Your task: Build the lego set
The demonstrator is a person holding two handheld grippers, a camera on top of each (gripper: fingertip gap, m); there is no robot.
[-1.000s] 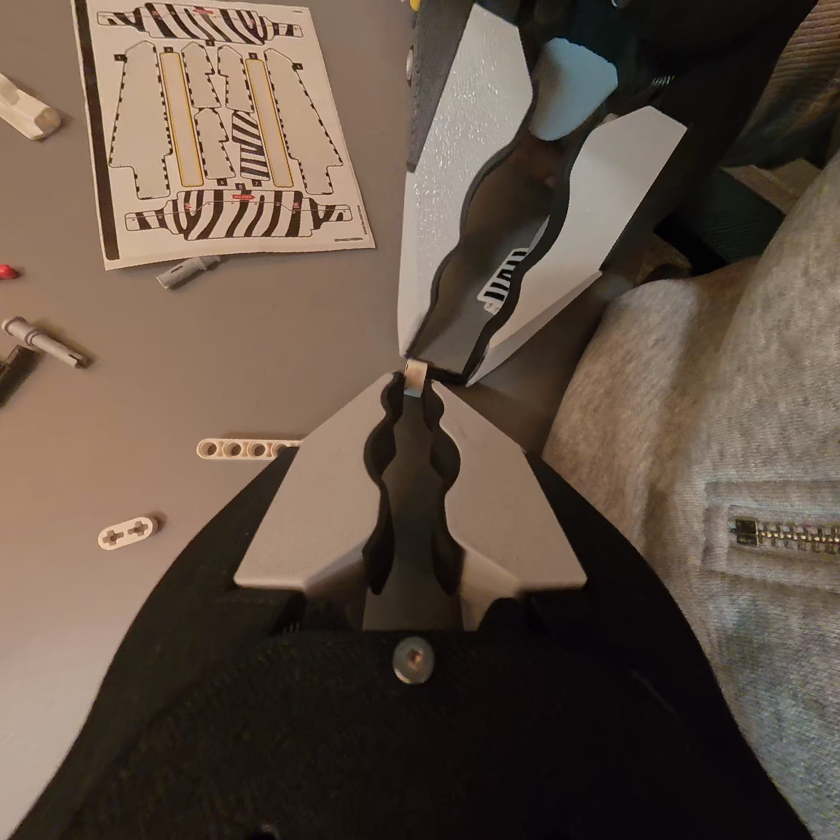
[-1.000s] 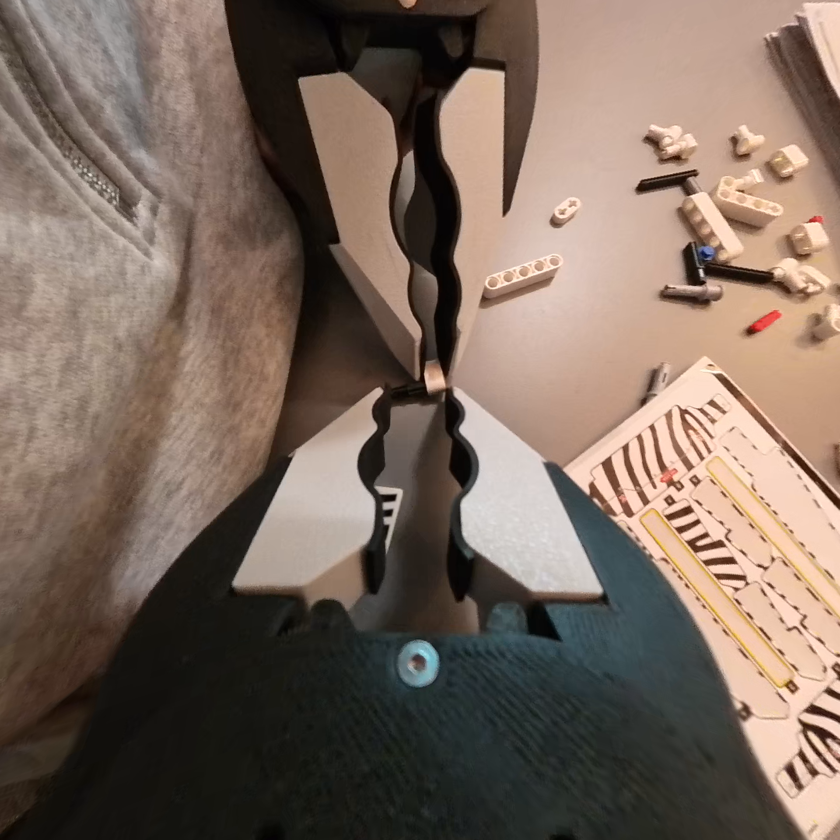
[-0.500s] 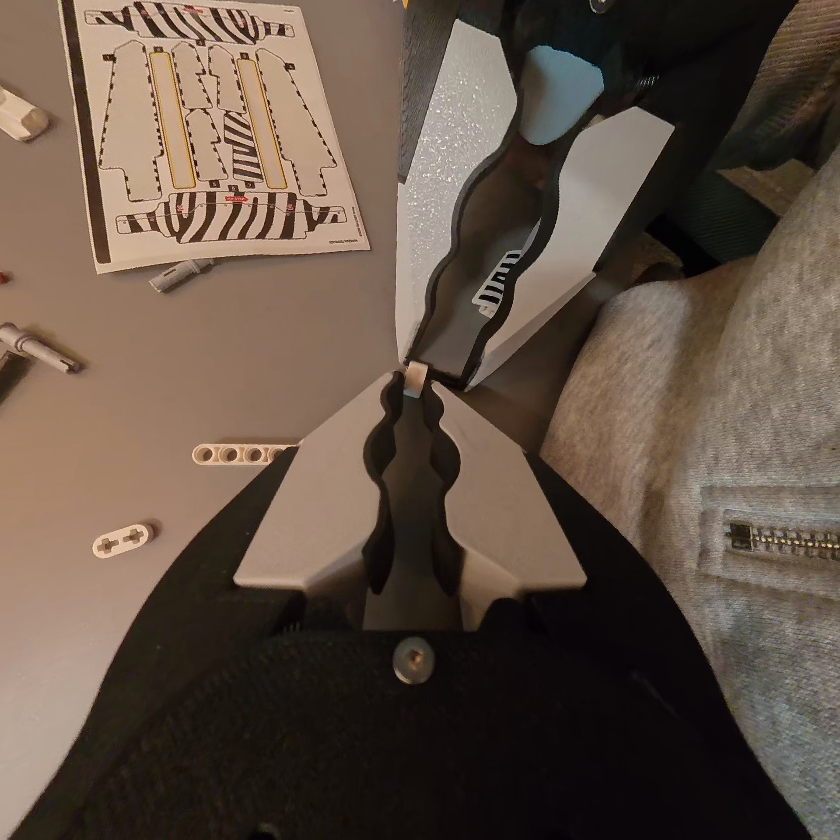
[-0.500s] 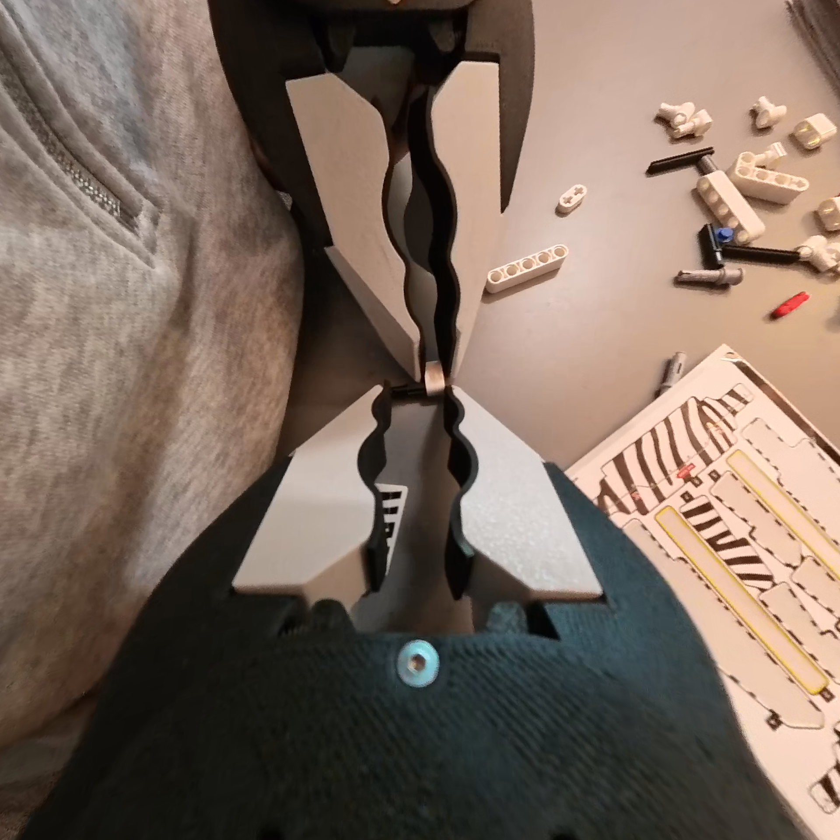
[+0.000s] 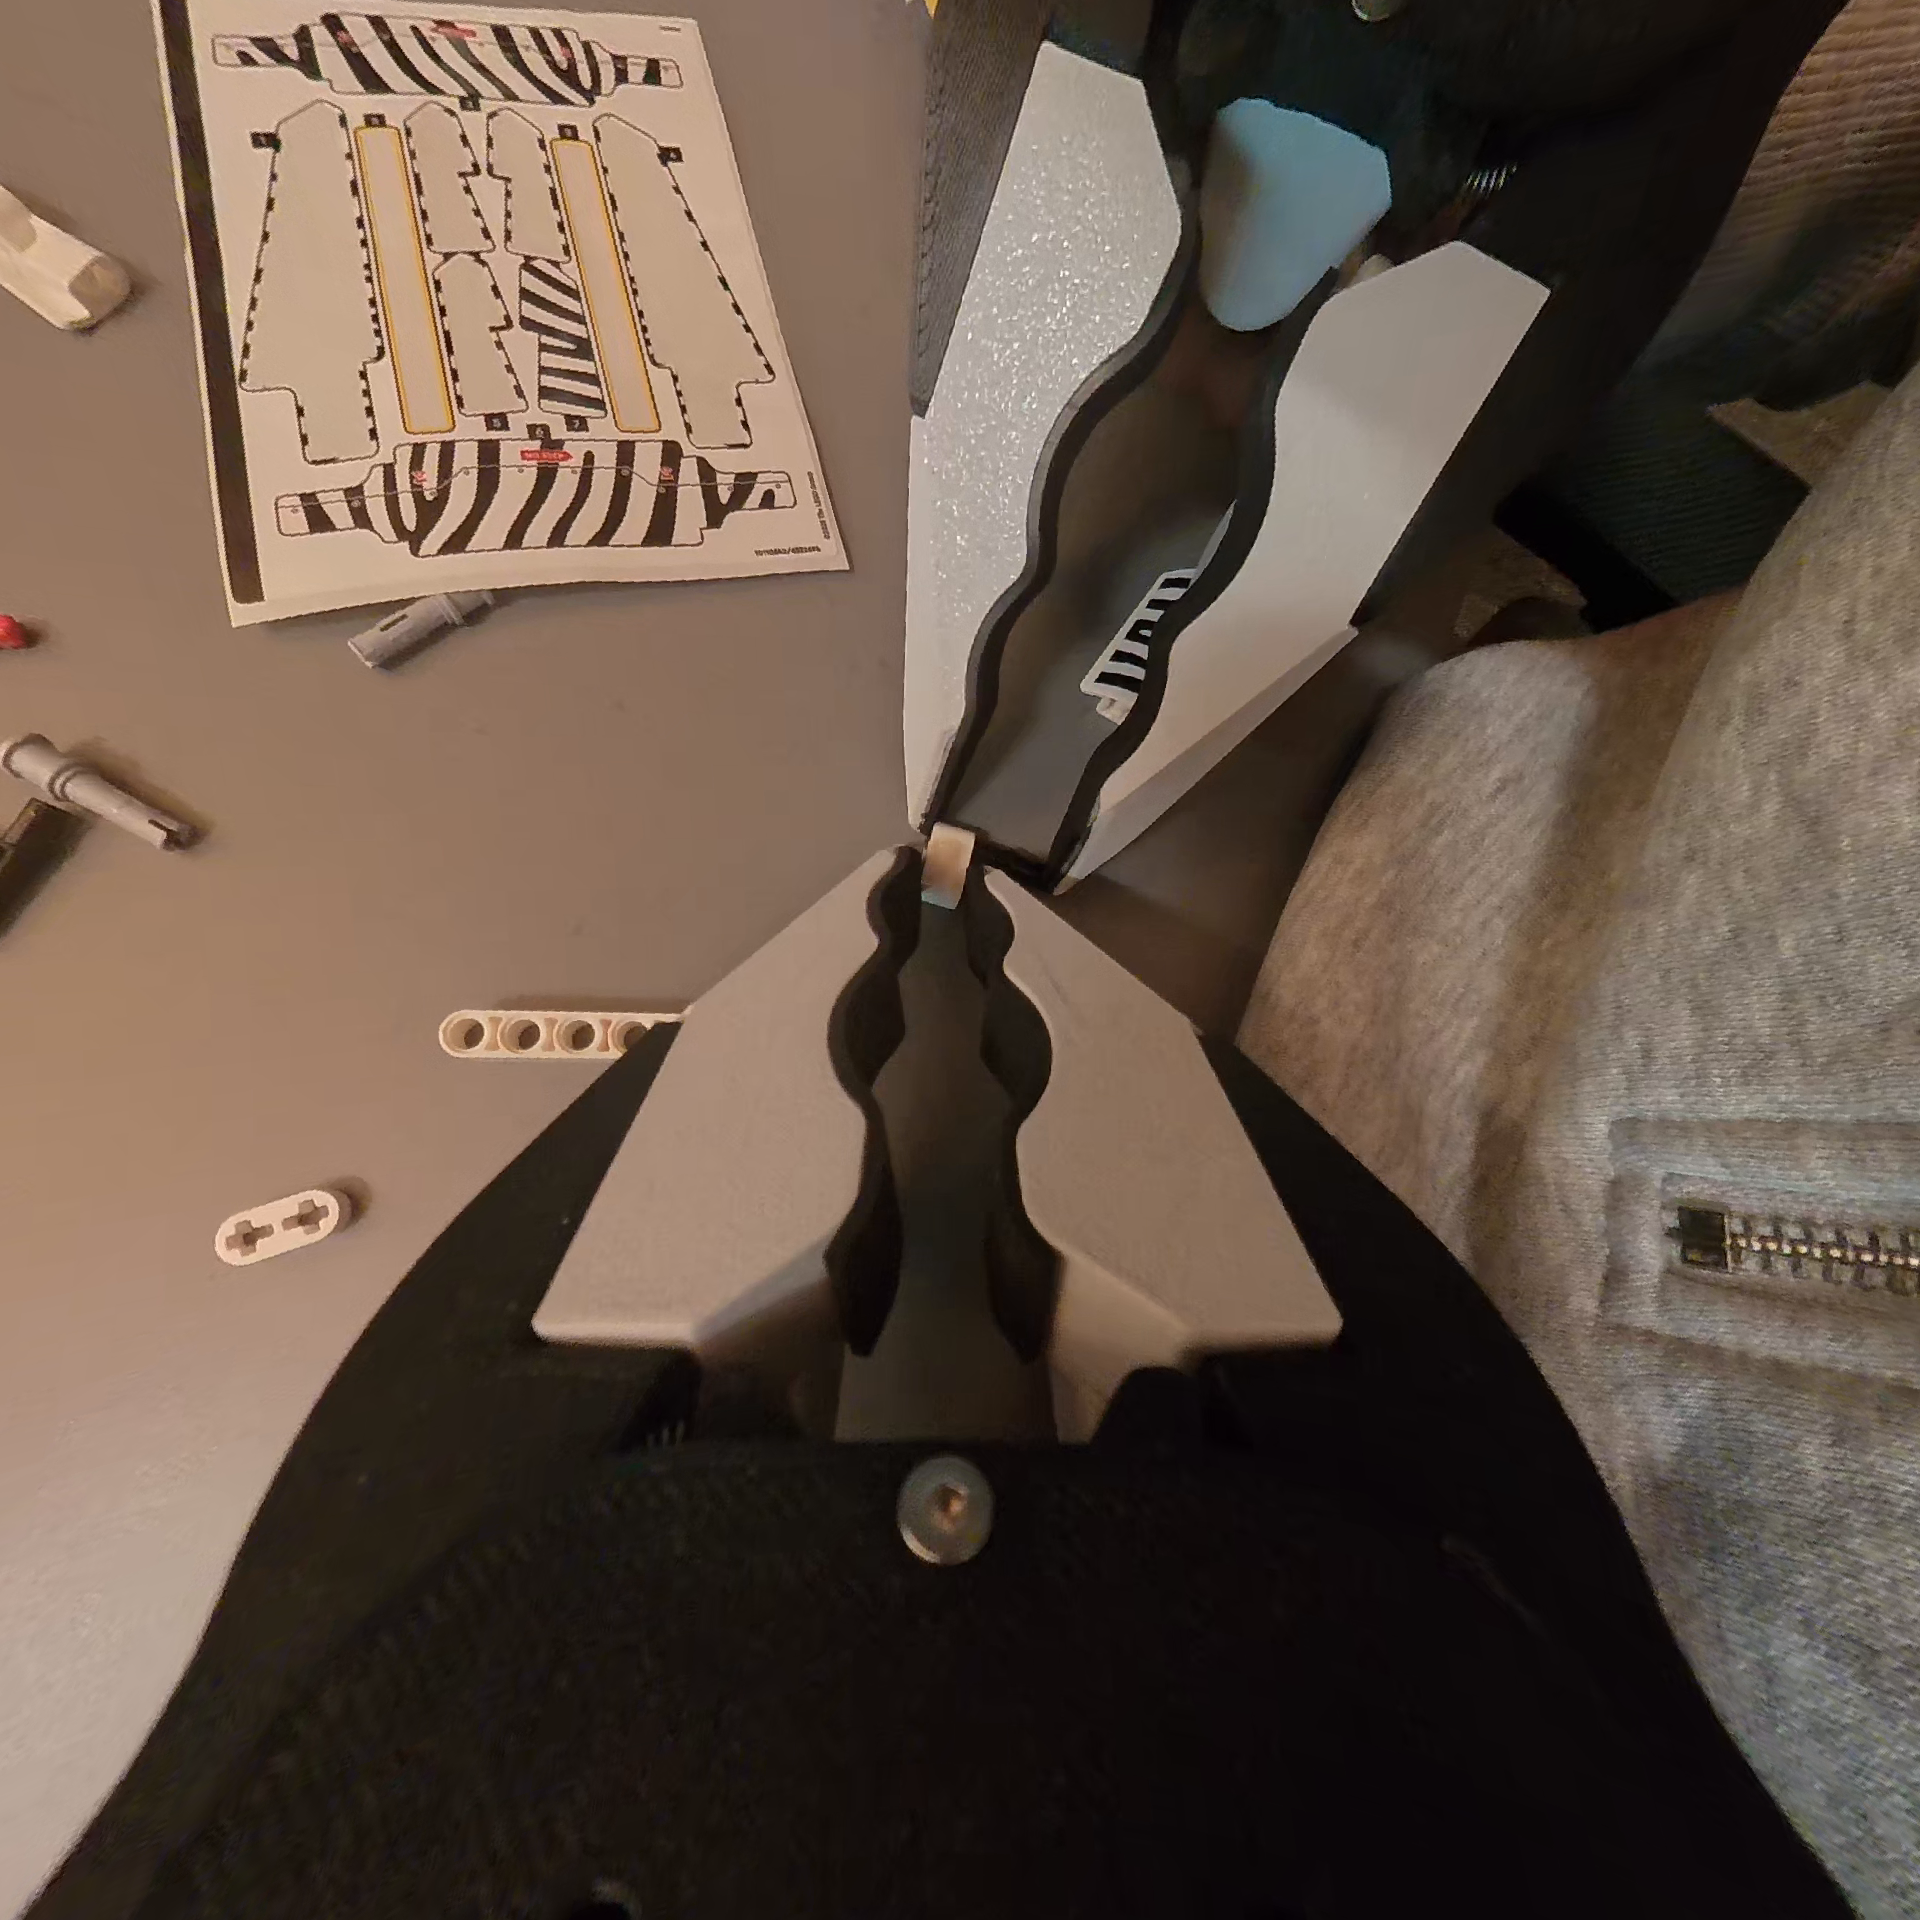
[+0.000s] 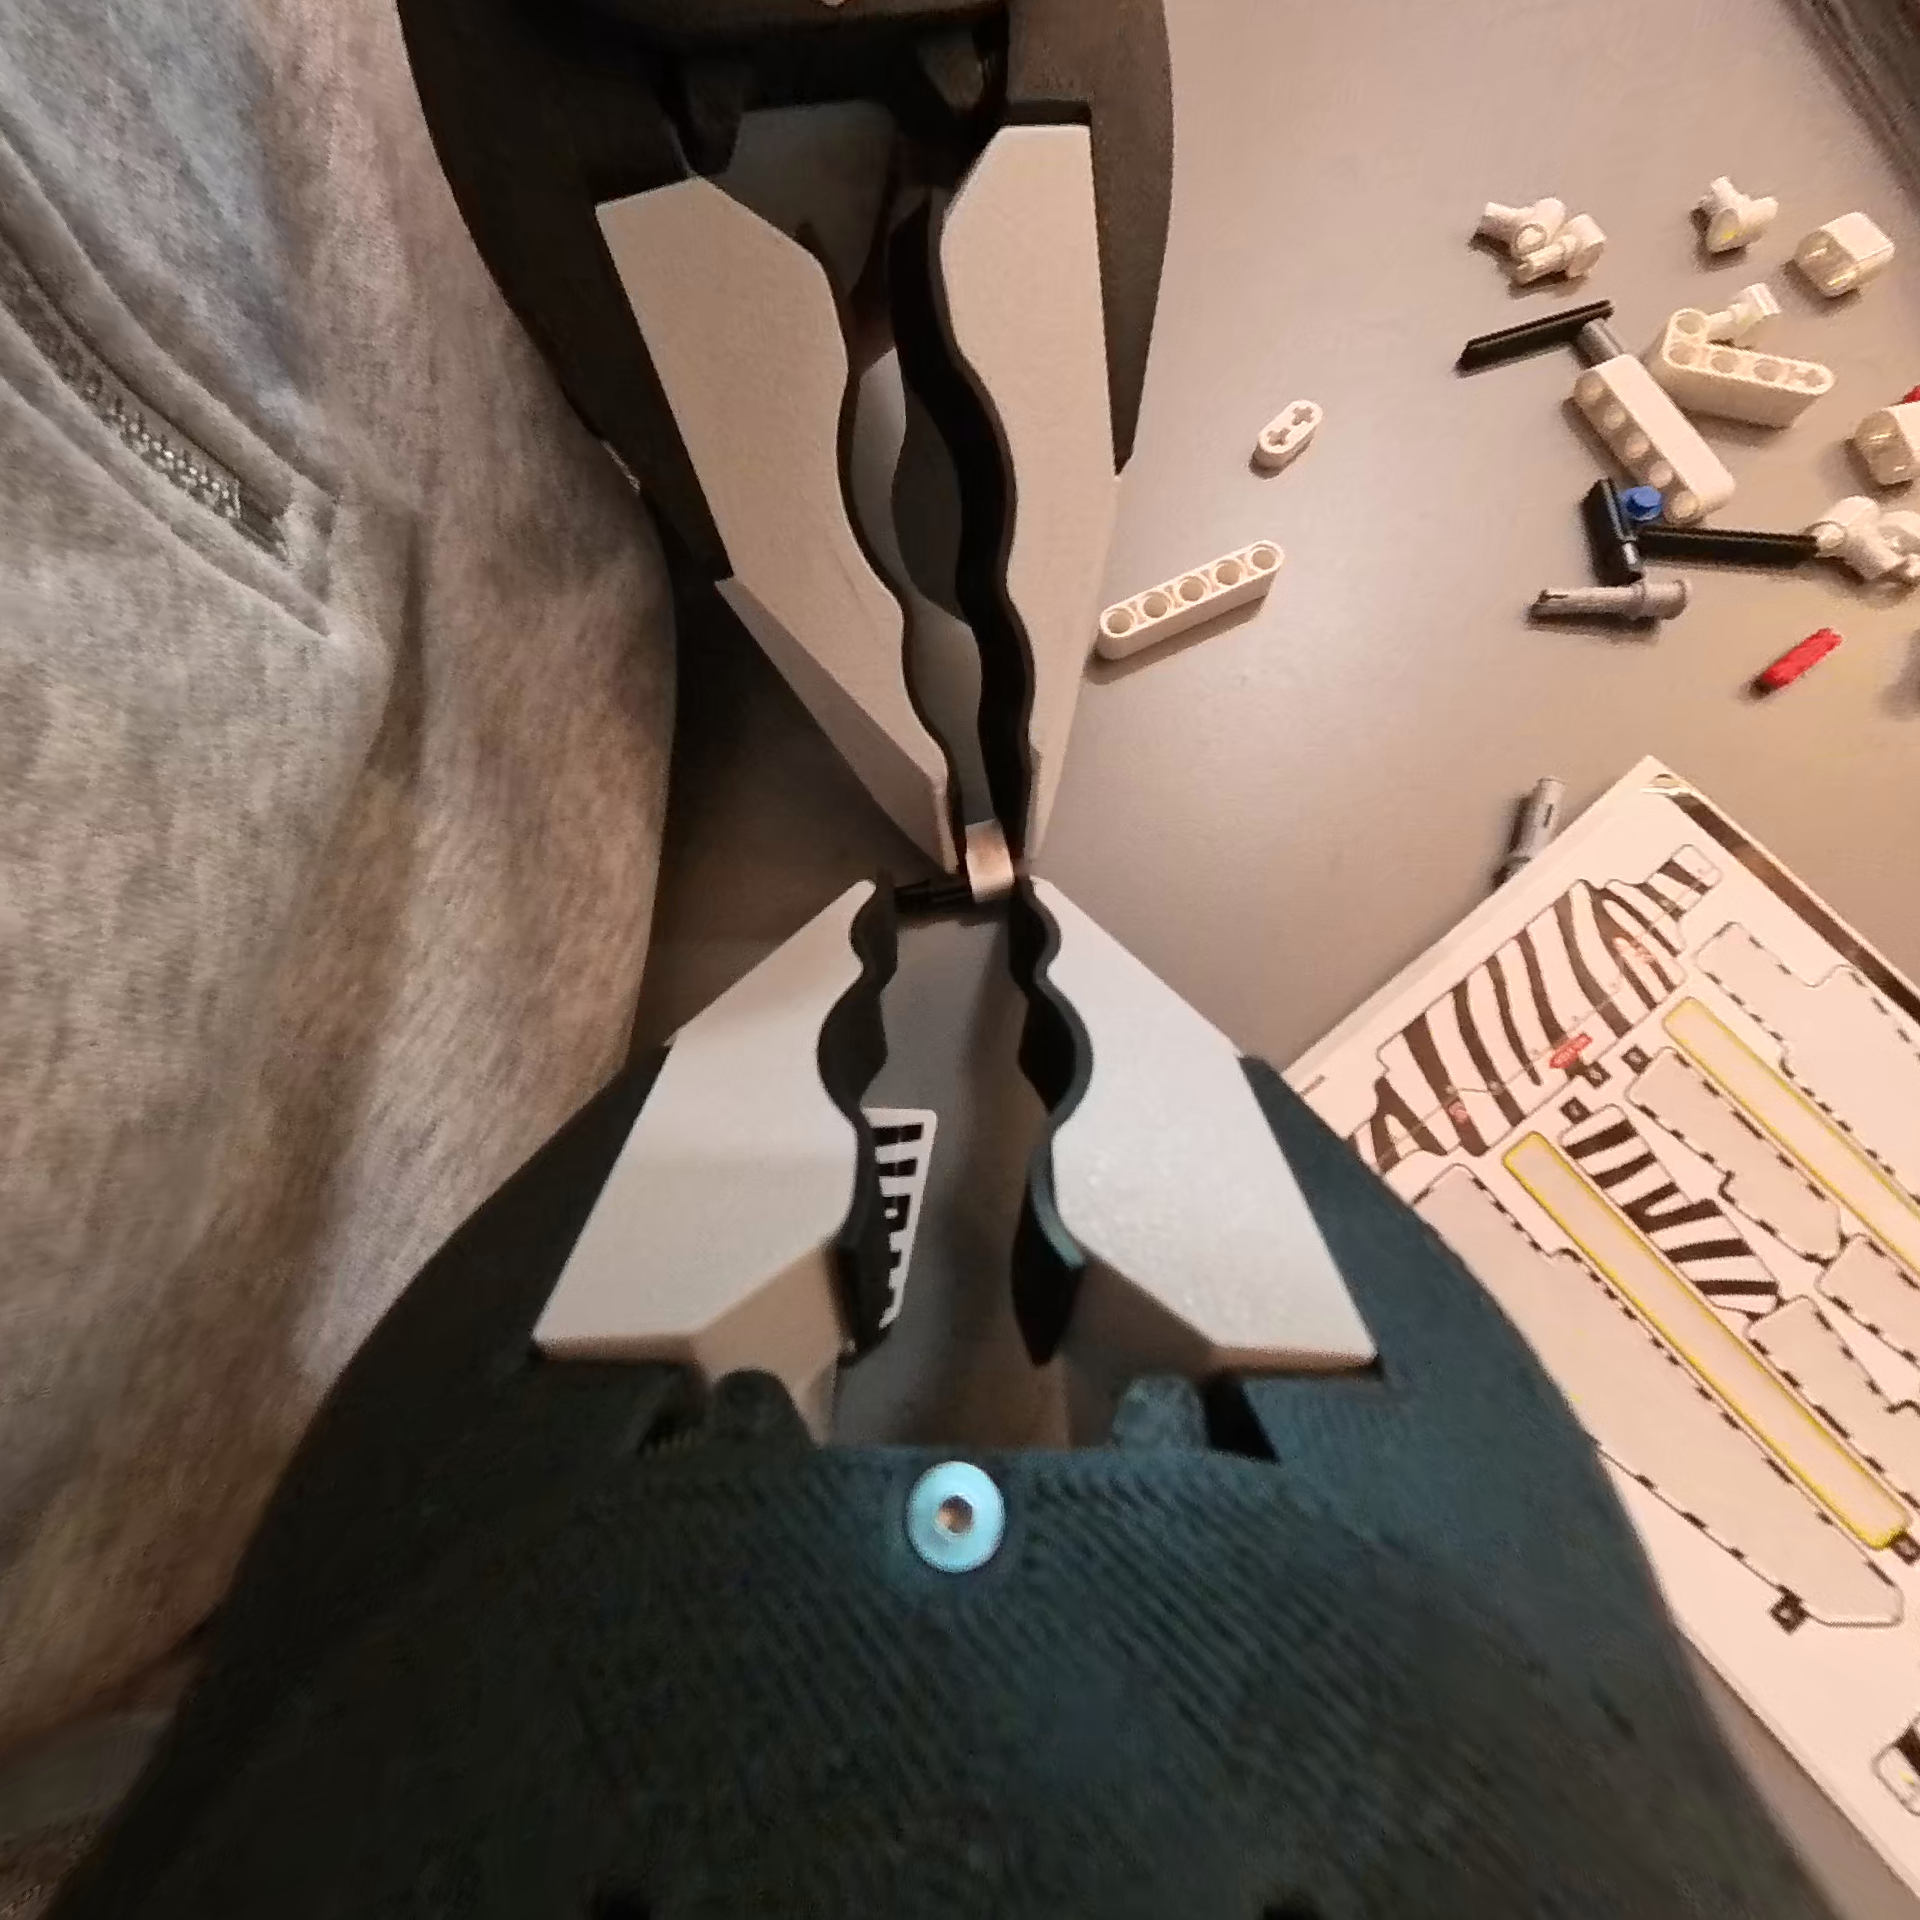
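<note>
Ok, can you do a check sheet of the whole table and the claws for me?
Surface: grey table, flat.
Job's things: sticker sheet; white beam; small link; loose parts at the far side.
Clutter: nothing seen.
Claws: left claw shut on a small pale piece; right claw tip to tip with it, pinching a black pin against that piece.
Cables: nothing seen.
Surroundings: a person's grey zipped top close beside both claws.

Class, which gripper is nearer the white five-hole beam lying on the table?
Left. The white five-hole beam lies right beside the left gripper, one end hidden behind its body. The right gripper faces it tip to tip, on the side away from the beam.
</note>
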